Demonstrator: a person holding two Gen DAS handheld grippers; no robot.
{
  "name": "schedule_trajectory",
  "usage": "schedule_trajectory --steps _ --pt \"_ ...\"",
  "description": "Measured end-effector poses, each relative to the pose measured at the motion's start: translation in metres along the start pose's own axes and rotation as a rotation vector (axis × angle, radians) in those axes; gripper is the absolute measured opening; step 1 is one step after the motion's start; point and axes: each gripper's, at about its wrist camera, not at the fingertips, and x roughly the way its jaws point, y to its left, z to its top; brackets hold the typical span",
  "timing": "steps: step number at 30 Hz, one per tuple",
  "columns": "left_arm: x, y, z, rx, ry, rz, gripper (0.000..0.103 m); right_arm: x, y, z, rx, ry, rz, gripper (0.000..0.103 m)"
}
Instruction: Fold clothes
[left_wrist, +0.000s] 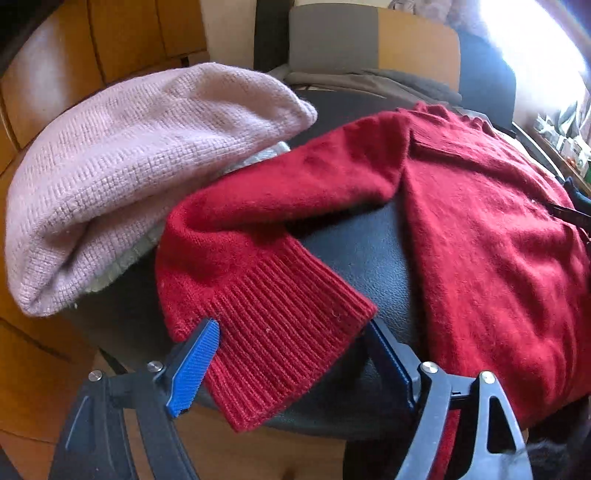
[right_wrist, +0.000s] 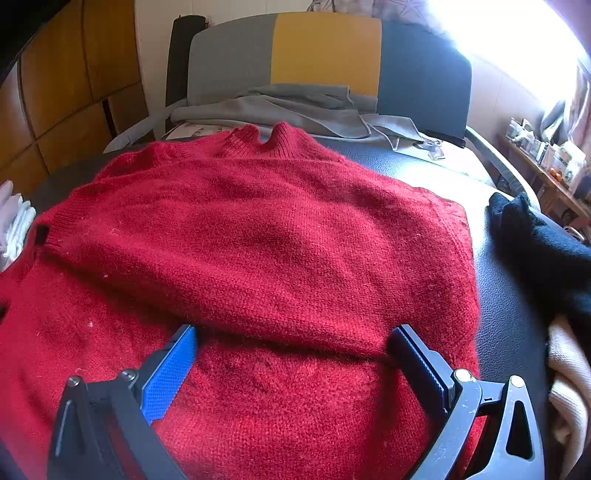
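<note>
A folded pink knit sweater lay at the far left of the black padded surface. Beside it the red sweater was spread flat, collar away from the cameras, one sleeve bent out toward the pink one, its ribbed cuff at the surface's near edge. The left hand-held gripper stood wide open — the cuff lay between its blue pads, ungripped. The right hand-held gripper was likewise wide open over the red sweater's body, holding nothing. A black garment lay at the far right.
</note>
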Motion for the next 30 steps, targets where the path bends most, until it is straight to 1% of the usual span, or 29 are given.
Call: schedule_trajectory --steps 6,7,9,10,11,12,14,16,18,24,28,30 --pt "0.007 -0.004 0.002 -0.038 0.006 0.015 0.082 0.000 0.000 0.000 0.000 0.000 0.000 0.103" --pt "0.007 -0.003 0.002 -0.042 0.008 0.009 0.080 0.000 0.000 0.000 -0.001 0.000 0.000 0.103" --pt "0.008 -0.001 0.010 -0.062 -0.004 -0.008 0.042 0.000 0.000 0.001 -0.002 0.001 0.000 0.103" --pt "0.006 0.005 0.012 -0.092 -0.013 -0.017 0.009 0.000 0.000 0.001 -0.001 0.000 -0.001 0.103" --pt "0.005 0.013 0.014 -0.130 -0.016 -0.042 0.007 0.000 0.000 0.001 -0.001 0.000 -0.001 0.103" --pt "0.005 0.022 0.016 -0.180 -0.010 -0.089 0.007 0.000 0.000 0.001 -0.001 0.001 -0.002 0.103" --pt "0.006 0.039 0.020 -0.269 0.000 -0.156 0.006 0.000 0.001 0.001 -0.002 0.001 -0.003 0.103" --pt "0.001 0.054 0.022 -0.343 -0.010 -0.244 0.006 0.000 0.001 0.001 -0.001 0.000 -0.003 0.103" --pt "-0.008 0.062 0.031 -0.377 -0.040 -0.307 0.006 0.000 0.001 0.001 0.000 0.000 -0.002 0.103" --pt "-0.046 0.082 0.057 -0.492 -0.153 -0.592 0.006 0.001 0.002 0.000 0.004 -0.001 -0.001 0.103" --pt "-0.070 0.082 0.090 -0.508 -0.240 -0.717 0.006 0.001 0.001 0.000 0.007 -0.003 0.002 0.103" --pt "-0.077 0.081 0.109 -0.528 -0.273 -0.795 0.006 0.000 0.001 0.000 0.007 -0.003 0.004 0.103"
